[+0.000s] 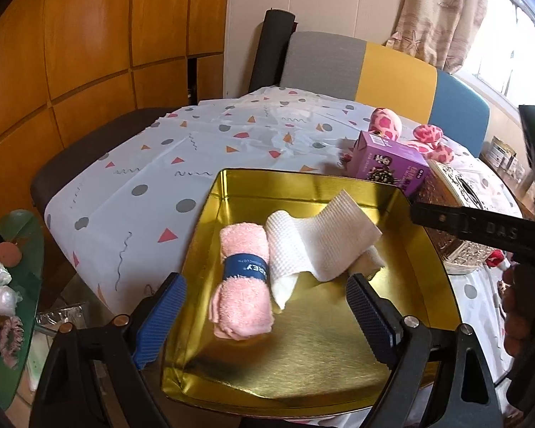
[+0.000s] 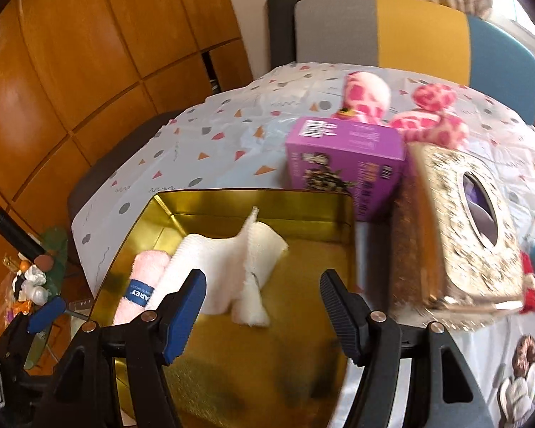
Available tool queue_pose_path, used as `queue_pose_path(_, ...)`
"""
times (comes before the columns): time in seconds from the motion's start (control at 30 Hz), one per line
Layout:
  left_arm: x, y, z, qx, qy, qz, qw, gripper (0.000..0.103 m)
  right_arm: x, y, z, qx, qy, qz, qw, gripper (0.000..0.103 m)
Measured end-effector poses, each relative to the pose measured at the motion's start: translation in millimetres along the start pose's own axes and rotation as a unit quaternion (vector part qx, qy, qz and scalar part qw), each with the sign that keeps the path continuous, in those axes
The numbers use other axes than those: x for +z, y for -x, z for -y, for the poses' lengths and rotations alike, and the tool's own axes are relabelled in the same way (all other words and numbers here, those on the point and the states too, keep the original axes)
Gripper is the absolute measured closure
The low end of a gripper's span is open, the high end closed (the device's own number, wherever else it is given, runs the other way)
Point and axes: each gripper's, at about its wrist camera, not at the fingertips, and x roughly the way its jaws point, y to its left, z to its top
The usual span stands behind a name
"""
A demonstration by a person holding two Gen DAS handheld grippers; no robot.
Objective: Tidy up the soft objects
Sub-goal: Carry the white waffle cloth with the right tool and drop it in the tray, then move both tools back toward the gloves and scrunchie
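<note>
A gold tin tray [image 1: 303, 356] lies on the patterned tablecloth. In it are a rolled pink towel [image 1: 240, 267] with a blue band and, right beside it, a white waffle cloth [image 1: 321, 242], loosely unrolled with one end sticking up. My left gripper [image 1: 265, 281] hangs open above the tray's near half, its pads wide of the towel on both sides. In the right wrist view, the right gripper [image 2: 262, 276] is open over the tray [image 2: 249, 210], a little short of the white cloth [image 2: 228, 260] and touching nothing. The pink towel [image 2: 142, 271] lies to its left.
A purple box [image 2: 346, 164] stands behind the tray, and an ornate gold tissue box [image 2: 463, 235] stands to the tray's right. A pink spotted plush toy [image 2: 367, 96] lies further back. A multicoloured chair [image 1: 374, 67] is at the table's far side, a cluttered green glass side table [image 1: 18, 249] at left.
</note>
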Motion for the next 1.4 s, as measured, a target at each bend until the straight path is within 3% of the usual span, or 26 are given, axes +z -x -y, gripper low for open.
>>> queue_pose_path(0.4,-2,2,16,-0.010,-0.018,0.000,0.9998,0.012,-14,27,20,-0.016,0.006,0.015,1.000,0.036)
queue_pose_path(0.6,-5,-2,10,-0.010,0.000,-0.009,0.9999,0.012,-22,46,37,-0.026,-0.005,0.025,0.999,0.035)
queue_pose_path(0.8,-7,-2,-3,0.004,0.008,-0.006,0.9999,0.012,-37,68,69,-0.054,-0.023,0.031,0.998,0.035)
queue_pose_path(0.93,-9,-3,0,-0.006,0.003,-0.012,0.9999,0.013,-46,83,99,-0.081,-0.042,0.036,0.995,0.036)
queue_pose_path(1.2,-6,6,51,-0.052,-0.065,-0.003,0.9965,0.013,-65,119,178,-0.157,-0.106,0.048,0.981,0.035)
queue_pose_path(1.4,-6,13,98,-0.095,-0.120,0.000,0.9882,0.013,-85,153,243,-0.228,-0.178,0.072,0.955,0.035)
